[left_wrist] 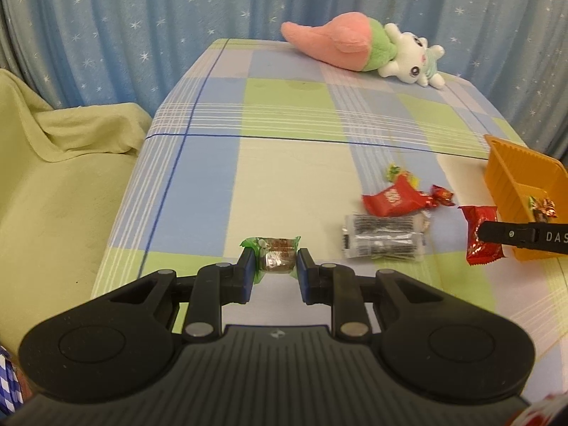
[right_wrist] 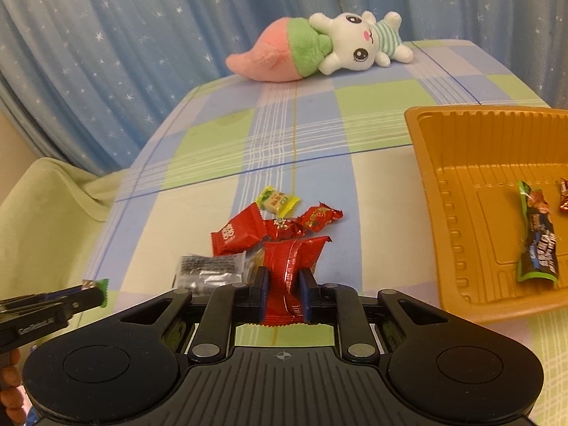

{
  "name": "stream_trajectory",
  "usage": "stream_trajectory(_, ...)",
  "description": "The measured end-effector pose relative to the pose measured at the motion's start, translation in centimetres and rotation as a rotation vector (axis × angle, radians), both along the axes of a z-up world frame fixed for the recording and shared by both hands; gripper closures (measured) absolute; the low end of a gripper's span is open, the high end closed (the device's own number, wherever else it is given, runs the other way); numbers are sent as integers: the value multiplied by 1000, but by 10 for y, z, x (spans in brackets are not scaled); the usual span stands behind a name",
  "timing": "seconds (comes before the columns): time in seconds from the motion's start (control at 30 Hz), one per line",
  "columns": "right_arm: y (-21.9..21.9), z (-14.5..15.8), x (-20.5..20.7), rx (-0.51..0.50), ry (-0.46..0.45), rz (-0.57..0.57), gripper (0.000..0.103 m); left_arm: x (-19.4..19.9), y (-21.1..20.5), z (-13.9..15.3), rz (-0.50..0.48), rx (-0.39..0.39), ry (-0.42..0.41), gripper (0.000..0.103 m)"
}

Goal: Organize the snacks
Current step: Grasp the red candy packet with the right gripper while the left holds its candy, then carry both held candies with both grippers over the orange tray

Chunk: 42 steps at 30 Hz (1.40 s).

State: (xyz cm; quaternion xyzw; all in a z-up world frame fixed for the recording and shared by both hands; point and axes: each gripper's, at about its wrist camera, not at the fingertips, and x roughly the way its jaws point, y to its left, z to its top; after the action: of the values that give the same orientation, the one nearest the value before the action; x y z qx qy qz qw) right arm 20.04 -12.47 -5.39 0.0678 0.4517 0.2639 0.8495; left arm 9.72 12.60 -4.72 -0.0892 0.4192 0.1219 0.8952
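Behind, starry blue curtain (left_wrist: 142,35); checked tablecloth (left_wrist: 284,124).

The plaid blue-green cloth-covered table (right_wrist: 319,124) carries an orange ribbed plastic tray (right_wrist: 461,213), with loose wrapped snacks (right_wrist: 248,238) left of that tray and a pink-white plush toy (right_wrist: 319,46) beyond it.

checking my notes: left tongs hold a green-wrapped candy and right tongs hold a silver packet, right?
Not quite. The right tongs are shut on a red packet, as the right wrist view shows; the silver packet lies on the table. The left tongs do hold the green-wrapped candy.
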Motion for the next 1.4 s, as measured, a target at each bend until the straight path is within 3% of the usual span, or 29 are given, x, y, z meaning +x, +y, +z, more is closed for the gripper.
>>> stream_trajectory(0.37, -47, 21, -26, 45, -3, -5, 85, -3, -53, 10, -106, -13, -10, 81)
stream_trajectory(0.77, -127, 39, -39, 59, -25, -73, 85, 13, -133, 23, -257, -20, -34, 81)
stream_trajectory(1.07, -197, 46, -29, 52, -41, -158, 85, 36, -194, 30, -335, -21, -60, 81)
stream_trajectory(1.4, -258, 51, 2, 44, -72, -211, 85, 64, -243, 34, -339, -21, -85, 81)
